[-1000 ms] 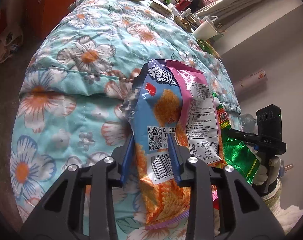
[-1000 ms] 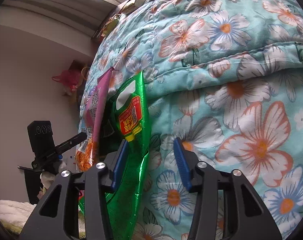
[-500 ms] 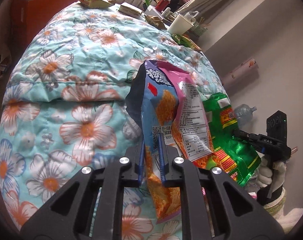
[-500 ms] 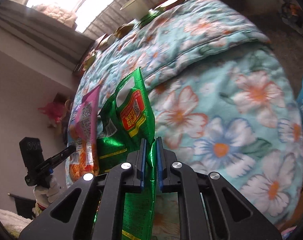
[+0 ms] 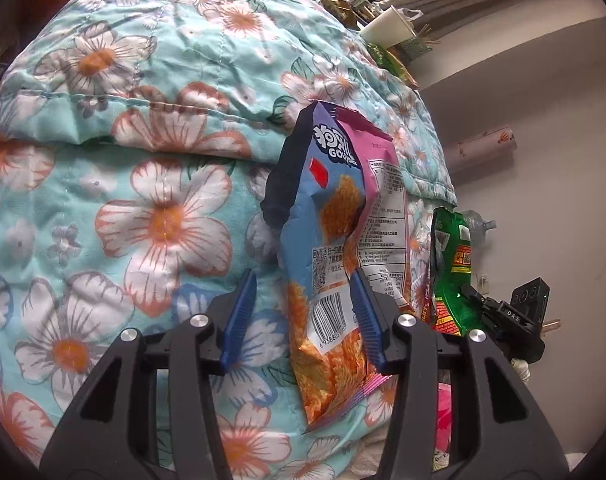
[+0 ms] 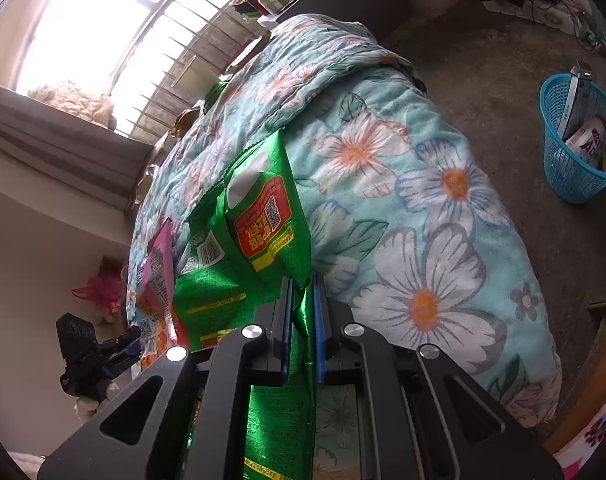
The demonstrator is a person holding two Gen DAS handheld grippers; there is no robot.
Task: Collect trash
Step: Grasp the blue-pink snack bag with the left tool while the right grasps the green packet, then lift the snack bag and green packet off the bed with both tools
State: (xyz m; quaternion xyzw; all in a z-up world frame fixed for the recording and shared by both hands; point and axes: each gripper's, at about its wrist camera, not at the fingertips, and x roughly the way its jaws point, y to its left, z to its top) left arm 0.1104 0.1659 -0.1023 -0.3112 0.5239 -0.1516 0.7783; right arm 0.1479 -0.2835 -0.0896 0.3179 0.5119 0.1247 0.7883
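An empty blue, pink and orange snack bag (image 5: 335,240) stands between the open fingers of my left gripper (image 5: 303,316), leaning against the right finger over the floral quilt (image 5: 143,140). My right gripper (image 6: 303,316) is shut on a green snack bag (image 6: 259,220) and holds it up beside the bed. The green bag also shows in the left wrist view (image 5: 451,272), and the blue and pink bag in the right wrist view (image 6: 159,276). A blue waste basket (image 6: 575,148) stands on the floor at the right.
The quilt-covered bed (image 6: 423,240) fills both views. More wrappers, a white cup (image 5: 391,24) and clutter lie at the bed's far end by the window (image 6: 103,40). A wall runs along the bed's side. Grey floor (image 6: 483,52) lies beyond the bed.
My left gripper, shut on the blue and pink bag half a second ago, has opened. My right gripper closed on the green bag and swung toward the basket side.
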